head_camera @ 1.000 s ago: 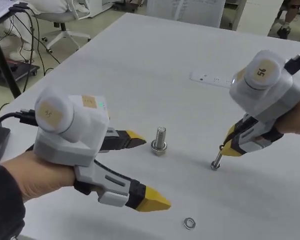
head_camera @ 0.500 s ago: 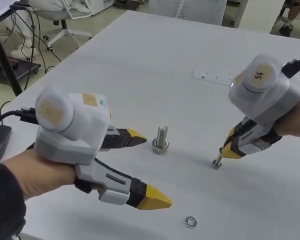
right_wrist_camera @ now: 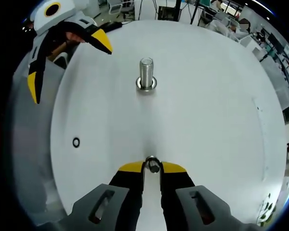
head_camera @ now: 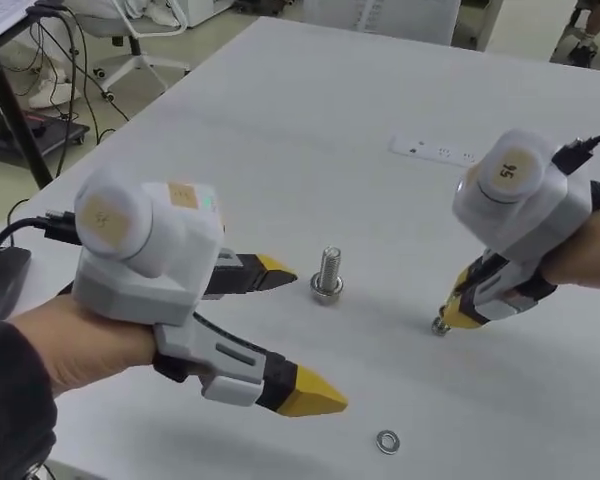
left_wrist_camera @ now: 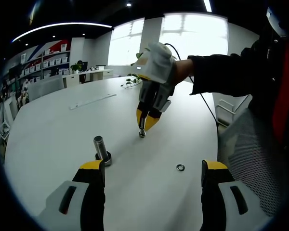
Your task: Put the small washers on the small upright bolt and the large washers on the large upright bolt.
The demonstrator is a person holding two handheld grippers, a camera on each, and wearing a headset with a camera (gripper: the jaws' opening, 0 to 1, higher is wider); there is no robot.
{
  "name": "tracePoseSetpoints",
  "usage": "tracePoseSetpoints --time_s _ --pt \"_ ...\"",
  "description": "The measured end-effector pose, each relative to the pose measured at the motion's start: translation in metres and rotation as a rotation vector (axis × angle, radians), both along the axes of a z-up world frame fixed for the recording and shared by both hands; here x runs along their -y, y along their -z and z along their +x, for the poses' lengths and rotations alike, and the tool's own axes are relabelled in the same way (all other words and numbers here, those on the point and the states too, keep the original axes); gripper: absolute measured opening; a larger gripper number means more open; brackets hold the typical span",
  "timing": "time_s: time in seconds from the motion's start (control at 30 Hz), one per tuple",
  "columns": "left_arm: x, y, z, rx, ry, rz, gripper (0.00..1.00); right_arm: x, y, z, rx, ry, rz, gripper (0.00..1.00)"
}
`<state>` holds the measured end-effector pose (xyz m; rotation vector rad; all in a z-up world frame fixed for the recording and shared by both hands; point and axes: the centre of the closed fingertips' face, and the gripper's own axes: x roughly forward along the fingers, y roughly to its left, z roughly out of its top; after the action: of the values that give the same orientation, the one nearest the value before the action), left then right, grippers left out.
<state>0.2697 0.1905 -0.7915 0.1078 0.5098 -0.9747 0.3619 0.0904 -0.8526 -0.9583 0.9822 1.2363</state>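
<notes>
- Holding my left gripper point(head_camera: 293, 331) low over the white table point(head_camera: 280, 120), I have its two yellow-tipped fingers point(head_camera: 315, 392) spread wide, with nothing between them.
- My right gripper point(head_camera: 450, 318) points down at the table, well apart from the left one, its fingers drawn narrow.
- Those right fingers close on the small bolt point(head_camera: 439, 326), which stands upright on the table. In the right gripper view its round top sits in the slim gap between the two yellow tips.
- I cannot tell whether a washer is pinched there along with the small bolt.
- The large bolt point(head_camera: 327, 275) stands upright between my two grippers, just beyond the tip of the farther left finger and not touching it.
- A wider metal collar point(head_camera: 326, 293) rings the foot of the large bolt. Whether it is the bolt's own head or washers, I cannot tell.
- One loose washer point(head_camera: 387, 441) lies flat on the table on the side closest to me, near the tip of the nearer left finger and touching neither gripper.
- In the left gripper view that loose washer lies between my spread fingers, nearer the right-hand one, and the large bolt rises just above the left-hand one.
- A white power strip point(head_camera: 435, 152) lies flat farther back on the table, beyond the right gripper.
</notes>
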Motion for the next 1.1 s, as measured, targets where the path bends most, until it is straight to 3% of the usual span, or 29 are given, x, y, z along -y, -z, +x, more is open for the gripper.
tracePoseSetpoints --time_s 0.8,1.1 --pt "0.0 0.0016 0.0006 -0.012 0.001 0.006 0.82 -0.002 0.008 0.0026 -0.015 0.004 0.009 0.14" --pt "0.0005 0.0012 0.0001 -0.012 0.003 0.007 0.82 0.0011 0.0054 0.0031 -0.002 0.009 0.02 0.2"
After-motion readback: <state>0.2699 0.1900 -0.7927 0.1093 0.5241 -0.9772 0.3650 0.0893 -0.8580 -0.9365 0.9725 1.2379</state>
